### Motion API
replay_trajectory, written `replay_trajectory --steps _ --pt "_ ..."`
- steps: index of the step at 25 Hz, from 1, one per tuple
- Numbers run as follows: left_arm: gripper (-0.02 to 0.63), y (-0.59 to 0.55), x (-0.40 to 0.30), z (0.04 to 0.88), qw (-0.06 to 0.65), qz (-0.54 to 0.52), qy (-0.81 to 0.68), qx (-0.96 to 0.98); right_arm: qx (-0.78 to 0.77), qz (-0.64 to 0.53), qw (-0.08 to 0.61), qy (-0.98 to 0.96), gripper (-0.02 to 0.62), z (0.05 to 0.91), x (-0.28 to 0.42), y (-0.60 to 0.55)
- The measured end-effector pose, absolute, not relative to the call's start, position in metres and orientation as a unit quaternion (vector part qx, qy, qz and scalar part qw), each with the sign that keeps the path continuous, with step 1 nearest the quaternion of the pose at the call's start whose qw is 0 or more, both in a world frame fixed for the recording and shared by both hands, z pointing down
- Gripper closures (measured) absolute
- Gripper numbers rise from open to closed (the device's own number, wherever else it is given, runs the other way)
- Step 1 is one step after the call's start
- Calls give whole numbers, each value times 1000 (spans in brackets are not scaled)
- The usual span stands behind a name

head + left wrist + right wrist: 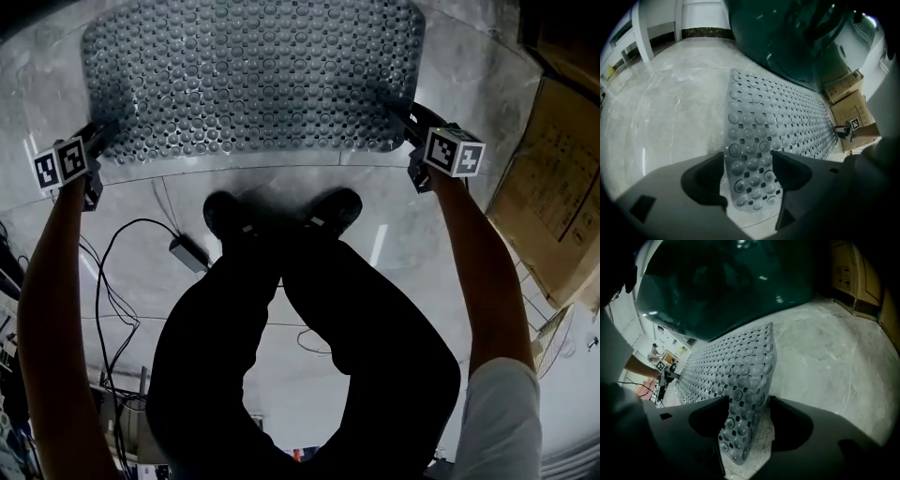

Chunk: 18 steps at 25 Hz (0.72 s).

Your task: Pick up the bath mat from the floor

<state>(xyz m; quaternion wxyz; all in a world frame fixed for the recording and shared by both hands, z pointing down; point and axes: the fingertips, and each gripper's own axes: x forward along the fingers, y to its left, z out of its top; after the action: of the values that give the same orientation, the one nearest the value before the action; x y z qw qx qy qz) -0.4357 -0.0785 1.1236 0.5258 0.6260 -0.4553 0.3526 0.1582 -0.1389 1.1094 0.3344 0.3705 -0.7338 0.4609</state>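
Two grippers are down at the near corners of the bath mat (253, 75), one at each end of the edge closest to the person's shoes (281, 214). The mat is a clear grey sheet studded with round bumps and small holes, spread on the pale marbled floor (281, 178) just ahead of the person's feet.

The left gripper (98, 141) sits at the mat's near left corner, its marker cube (61, 164) facing up. In the left gripper view the jaws stand wide apart, with the rounded corner of the mat (752, 173) lying between them on the floor (670, 108) (not clamped, as far as the view shows). The right gripper (846, 131) shows small at the far end of the mat, beside cardboard boxes (848, 98).

The right gripper (410, 120) is at the near right corner. In its own view the jaws are likewise spread wide, and the mat's corner (740, 423) stands between them, its edge looking a little curled up off the floor (825, 343). The left gripper (665, 376) is visible far off along the mat.

A black cable (112, 272) with a small adapter (189, 251) trails on the floor to the person's left, well apart from the mat.
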Motion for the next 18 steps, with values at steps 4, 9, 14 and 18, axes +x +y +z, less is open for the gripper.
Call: replay_trajectory --steps 4,9,14,18 --pt "303 -76 -442 1132 528 368 -463 610 370 466 326 -735 357 1113 154 -139" --pt "538 -79 -451 1120 536 342 -492 595 382 478 317 -725 537 1107 153 -140" --pt "580 -80 -438 1079 539 314 -477 619 396 472 296 -730 551 1068 137 -140" --pt "587 -90 -417 1019 523 279 -477 649 425 456 267 -735 557 1008 126 -145"
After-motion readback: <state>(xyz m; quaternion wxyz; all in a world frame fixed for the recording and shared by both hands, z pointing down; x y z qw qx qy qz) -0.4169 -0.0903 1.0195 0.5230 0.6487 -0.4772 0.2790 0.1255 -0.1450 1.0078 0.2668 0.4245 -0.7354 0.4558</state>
